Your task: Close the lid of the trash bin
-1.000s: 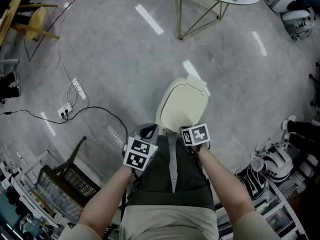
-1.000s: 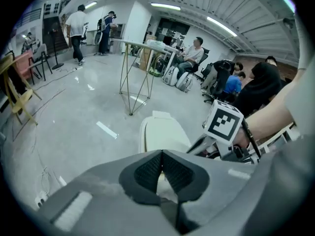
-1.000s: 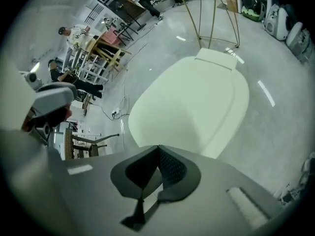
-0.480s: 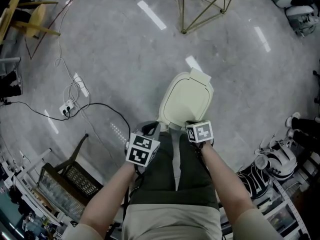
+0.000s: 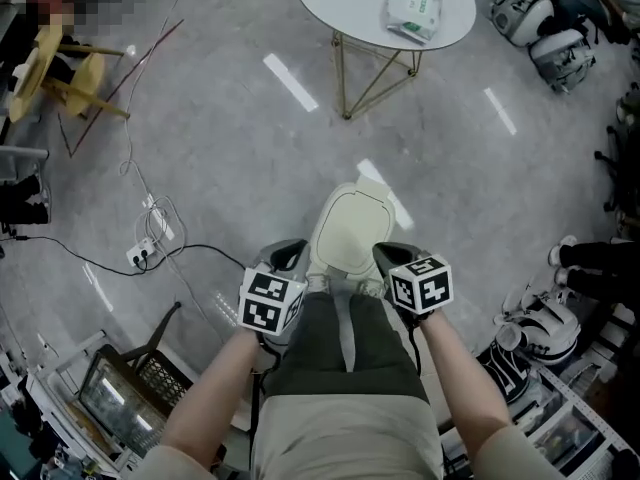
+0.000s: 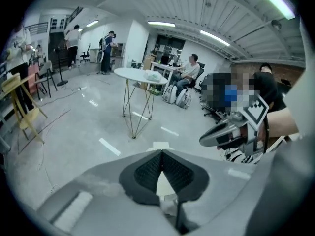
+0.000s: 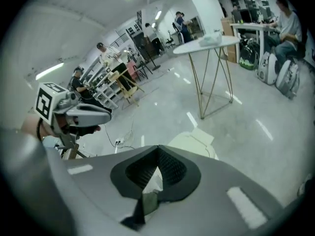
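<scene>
The trash bin point(image 5: 350, 234) stands on the grey floor just ahead of my knees, its cream lid lying flat on top. My left gripper point(image 5: 289, 252) hovers by the bin's near left corner, my right gripper point(image 5: 388, 256) by its near right corner. Both are shut with nothing held. In the left gripper view the shut jaw tips of the left gripper point(image 6: 161, 152) point over the lid's far edge point(image 6: 160, 145), with the right gripper point(image 6: 225, 132) off to the side. In the right gripper view the lid point(image 7: 195, 141) shows beyond the right gripper point(image 7: 157, 149).
A round white table point(image 5: 350, 3) on gold legs stands beyond the bin, a packet point(image 5: 413, 10) on it. Cables and a power strip point(image 5: 146, 254) lie to the left, a wire basket point(image 5: 125, 393) near left, shoes point(image 5: 540, 330) and shelving at right. People stand and sit far off.
The view has pulled back, so the bin looks smaller and farther. Both grippers have spread apart to the bin's near corners; the right one has come off the lid's near edge.
</scene>
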The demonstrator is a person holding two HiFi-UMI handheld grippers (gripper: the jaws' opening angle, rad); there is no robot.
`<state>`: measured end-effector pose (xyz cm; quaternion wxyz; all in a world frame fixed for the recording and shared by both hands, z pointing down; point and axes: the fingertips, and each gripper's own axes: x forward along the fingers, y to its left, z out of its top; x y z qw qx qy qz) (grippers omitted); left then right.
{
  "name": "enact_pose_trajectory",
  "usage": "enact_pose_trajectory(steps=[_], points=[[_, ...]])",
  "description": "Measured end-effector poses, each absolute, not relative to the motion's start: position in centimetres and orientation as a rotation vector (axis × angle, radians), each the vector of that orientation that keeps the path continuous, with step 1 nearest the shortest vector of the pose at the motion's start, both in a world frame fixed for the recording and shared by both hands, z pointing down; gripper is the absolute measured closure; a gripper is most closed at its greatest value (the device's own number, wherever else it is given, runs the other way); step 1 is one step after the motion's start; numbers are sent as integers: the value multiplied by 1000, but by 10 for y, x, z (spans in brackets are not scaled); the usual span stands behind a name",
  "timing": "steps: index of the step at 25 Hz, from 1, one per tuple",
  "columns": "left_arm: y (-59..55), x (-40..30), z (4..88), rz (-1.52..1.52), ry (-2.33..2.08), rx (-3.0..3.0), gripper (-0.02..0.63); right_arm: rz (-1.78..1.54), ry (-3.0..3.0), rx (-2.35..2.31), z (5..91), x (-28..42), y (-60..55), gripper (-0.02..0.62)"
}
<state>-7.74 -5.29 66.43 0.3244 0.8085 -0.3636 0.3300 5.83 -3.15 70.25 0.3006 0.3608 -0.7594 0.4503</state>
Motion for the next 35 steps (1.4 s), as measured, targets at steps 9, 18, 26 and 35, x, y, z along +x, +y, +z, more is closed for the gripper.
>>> enact_pose_trajectory(steps=[9, 18, 26, 35], points=[[-96, -66, 498, 735, -1062, 2357, 604, 945, -2336, 1093, 479, 64, -68, 592], [-89, -63, 344, 587, -1176, 2601, 603, 680, -2569, 1212, 318, 64, -57, 592], [-65, -72, 237, 423, -1303, 2748, 603, 451, -2714, 1281, 214, 57, -32, 592], [-51, -82, 154, 305, -1410, 2876, 604, 173, -2830, 1354, 116, 56, -17, 594]])
